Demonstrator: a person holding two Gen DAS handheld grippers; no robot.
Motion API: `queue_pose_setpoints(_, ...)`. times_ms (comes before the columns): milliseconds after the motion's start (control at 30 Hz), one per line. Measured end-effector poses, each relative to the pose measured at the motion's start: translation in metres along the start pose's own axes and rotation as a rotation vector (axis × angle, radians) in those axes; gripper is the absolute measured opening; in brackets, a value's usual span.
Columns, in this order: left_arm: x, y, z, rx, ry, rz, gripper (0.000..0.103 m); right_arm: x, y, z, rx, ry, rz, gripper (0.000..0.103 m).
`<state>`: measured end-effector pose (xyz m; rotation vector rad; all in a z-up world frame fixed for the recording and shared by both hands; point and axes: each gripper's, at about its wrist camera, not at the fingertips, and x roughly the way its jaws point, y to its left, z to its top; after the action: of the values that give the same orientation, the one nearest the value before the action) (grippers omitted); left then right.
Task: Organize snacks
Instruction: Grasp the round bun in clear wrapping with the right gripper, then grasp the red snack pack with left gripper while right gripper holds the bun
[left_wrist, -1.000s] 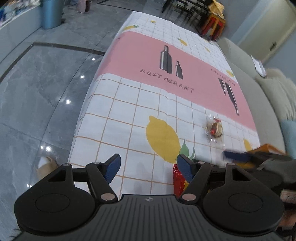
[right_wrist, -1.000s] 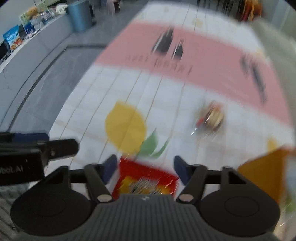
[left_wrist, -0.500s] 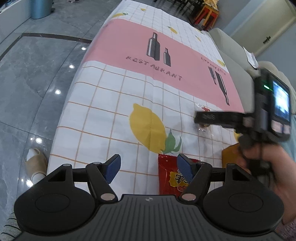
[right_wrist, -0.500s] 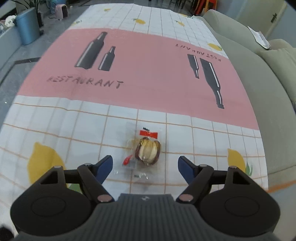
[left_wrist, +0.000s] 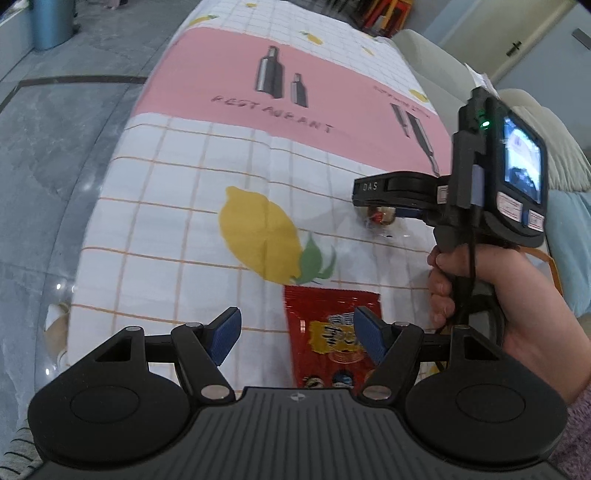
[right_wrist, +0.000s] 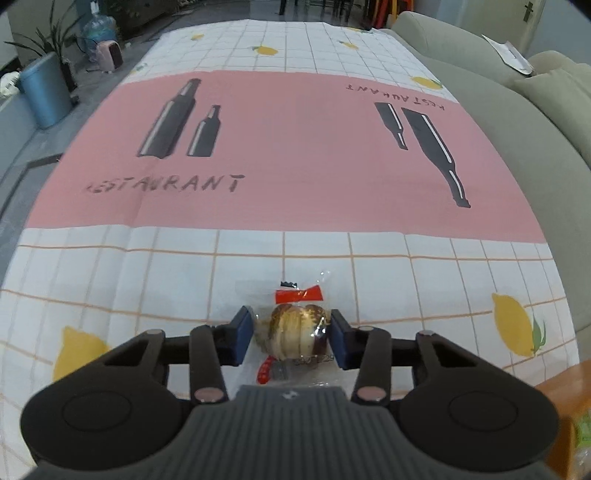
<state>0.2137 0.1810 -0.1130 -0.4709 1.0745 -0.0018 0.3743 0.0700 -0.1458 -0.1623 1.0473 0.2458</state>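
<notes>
Left wrist view: my left tongs (left_wrist: 297, 334) stand wide, nothing between the pads, over the bench (left_wrist: 177, 206). A red snack packet (left_wrist: 328, 314) lies flat on the bench cloth just ahead, under the right-hand pad. Beyond it, my right hand (left_wrist: 491, 295) holds the right tongs (left_wrist: 388, 212) down over a small wrapped pastry (left_wrist: 380, 218).

Right wrist view: my right tongs (right_wrist: 291, 334) are closing on the wrapped pastry (right_wrist: 295, 332), which sits between the blue pads (right_wrist: 243, 332) on the bench (right_wrist: 406, 280); both pads touch its clear wrapper. An orange box edge (right_wrist: 561, 391) shows at lower right.
</notes>
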Motion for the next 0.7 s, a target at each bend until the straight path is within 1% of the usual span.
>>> queue_pose_setpoints(100, 0.005, -0.016, -0.007, 0.066, -0.002, -0.007, 0.083, -0.031, -0.009, -0.009, 0.006, -0.080, 0.060, 0.042)
queue_pose_setpoints(167, 0.014, -0.027, -0.011, 0.105, 0.018, -0.009, 0.084, -0.057, -0.016, -0.016, 0.001, -0.141, 0.066, 0.042)
queue_pose_setpoints(267, 0.029, -0.039, -0.019, 0.131, 0.060, 0.004, 0.084, -0.097, -0.028, -0.030, -0.013, -0.216, 0.071, 0.042)
queue_pose_setpoints(367, 0.043, -0.048, -0.024, 0.148, 0.091, 0.027, 0.084, -0.129, -0.041, -0.047, -0.046, -0.243, 0.104, 0.042)
queue_pose_setpoints(467, 0.054, -0.054, -0.029, 0.171, 0.071, 0.113, 0.085, -0.155, -0.051, -0.069, -0.078, -0.264, 0.144, 0.042)
queue_pose_setpoints(500, 0.059, -0.053, -0.030, 0.165, 0.082, 0.121, 0.087, -0.161, -0.054, -0.076, -0.083, -0.270, 0.148, 0.042)
queue_pose_setpoints(533, 0.063, -0.050, -0.031, 0.145, 0.096, 0.103, 0.089, -0.166, -0.057, -0.083, -0.086, -0.275, 0.157, 0.042)
queue_pose_setpoints(567, 0.066, -0.049, -0.033, 0.127, 0.094, 0.087, 0.093, -0.170, -0.058, -0.090, -0.086, -0.277, 0.167, 0.042)
queue_pose_setpoints(600, 0.066, -0.051, -0.035, 0.129, 0.084, 0.095, 0.094, -0.173, -0.060, -0.096, -0.080, -0.276, 0.176, 0.042)
queue_pose_setpoints(700, 0.069, -0.060, -0.042, 0.180, 0.059, 0.126, 0.095, -0.178, -0.064, -0.112, -0.055, -0.282, 0.185, 0.042)
